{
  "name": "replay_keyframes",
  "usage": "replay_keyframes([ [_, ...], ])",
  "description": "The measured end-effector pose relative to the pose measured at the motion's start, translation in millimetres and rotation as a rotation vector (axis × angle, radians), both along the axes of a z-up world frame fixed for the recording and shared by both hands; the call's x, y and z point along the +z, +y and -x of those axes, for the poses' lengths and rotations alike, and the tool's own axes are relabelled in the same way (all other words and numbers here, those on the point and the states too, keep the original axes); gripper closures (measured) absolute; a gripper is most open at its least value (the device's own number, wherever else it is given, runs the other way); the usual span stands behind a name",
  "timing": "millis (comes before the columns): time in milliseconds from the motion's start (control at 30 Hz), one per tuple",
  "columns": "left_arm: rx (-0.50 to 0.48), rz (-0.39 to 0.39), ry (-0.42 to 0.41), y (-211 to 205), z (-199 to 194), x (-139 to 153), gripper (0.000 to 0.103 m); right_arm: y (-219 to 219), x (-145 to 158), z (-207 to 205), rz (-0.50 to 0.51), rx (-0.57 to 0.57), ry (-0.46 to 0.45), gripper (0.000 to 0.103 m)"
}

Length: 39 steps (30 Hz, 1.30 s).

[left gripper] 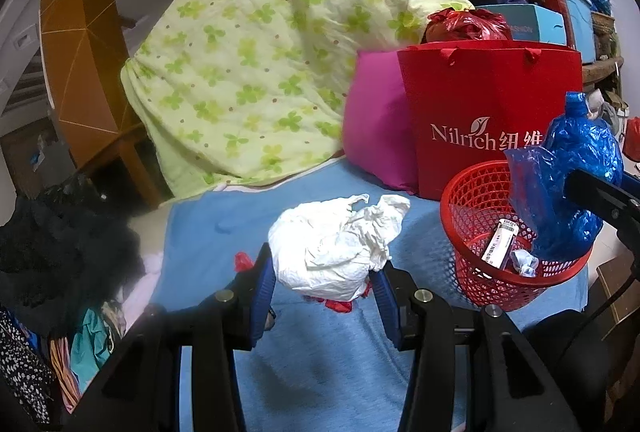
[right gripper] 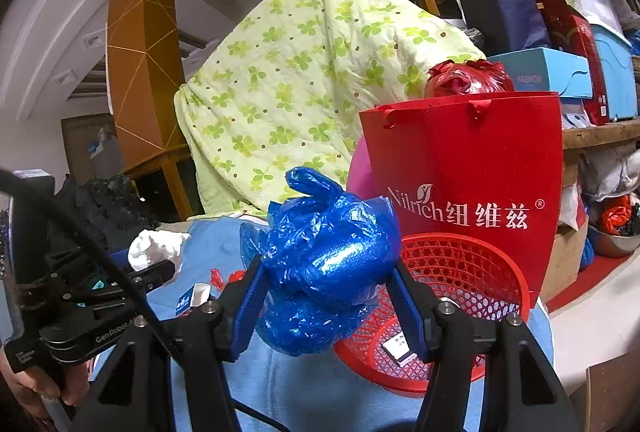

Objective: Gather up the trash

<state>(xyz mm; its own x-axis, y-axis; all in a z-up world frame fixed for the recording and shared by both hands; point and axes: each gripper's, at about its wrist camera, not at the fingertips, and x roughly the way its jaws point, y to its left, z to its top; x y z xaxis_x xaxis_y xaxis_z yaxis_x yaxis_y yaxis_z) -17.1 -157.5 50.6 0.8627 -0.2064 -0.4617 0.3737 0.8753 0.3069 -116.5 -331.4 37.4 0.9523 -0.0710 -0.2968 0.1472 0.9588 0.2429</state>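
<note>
My left gripper [left gripper: 324, 284] is shut on a crumpled white plastic bag [left gripper: 336, 244], held just above the blue bed sheet [left gripper: 312, 364]; red scraps [left gripper: 340, 304] lie under it. My right gripper [right gripper: 326, 292] is shut on a crumpled blue plastic bag [right gripper: 328, 256], held at the left rim of the red mesh basket [right gripper: 460, 272]. In the left wrist view the blue bag [left gripper: 568, 184] hangs over the basket [left gripper: 480, 272], which holds a small white box [left gripper: 500, 244] and a wrapper [left gripper: 526, 262]. The left gripper with the white bag [right gripper: 156, 248] shows at left in the right wrist view.
A red Nilrich paper bag [left gripper: 488, 120] stands behind the basket, next to a pink pillow [left gripper: 376, 128]. A green clover quilt [left gripper: 256, 52] is heaped at the back. Dark clothes [left gripper: 60, 244] lie at the left. Boxes [right gripper: 560, 72] are stacked at the right.
</note>
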Motion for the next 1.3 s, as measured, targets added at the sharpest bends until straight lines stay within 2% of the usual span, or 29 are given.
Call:
replay_keyframes([
  [767, -0.04, -0.025, 0.022, -27.5, -1.6, -7.7, 0.054, -15.5, -8.4, 6.4, -0.034, -0.038, 0.007, 0.04],
  [1300, -0.104, -0.053, 0.027, -61.5, 1.6, -12.6, 0.054, -43.5, -22.1, 14.2, -0.072, -0.098, 0.026, 0.039],
])
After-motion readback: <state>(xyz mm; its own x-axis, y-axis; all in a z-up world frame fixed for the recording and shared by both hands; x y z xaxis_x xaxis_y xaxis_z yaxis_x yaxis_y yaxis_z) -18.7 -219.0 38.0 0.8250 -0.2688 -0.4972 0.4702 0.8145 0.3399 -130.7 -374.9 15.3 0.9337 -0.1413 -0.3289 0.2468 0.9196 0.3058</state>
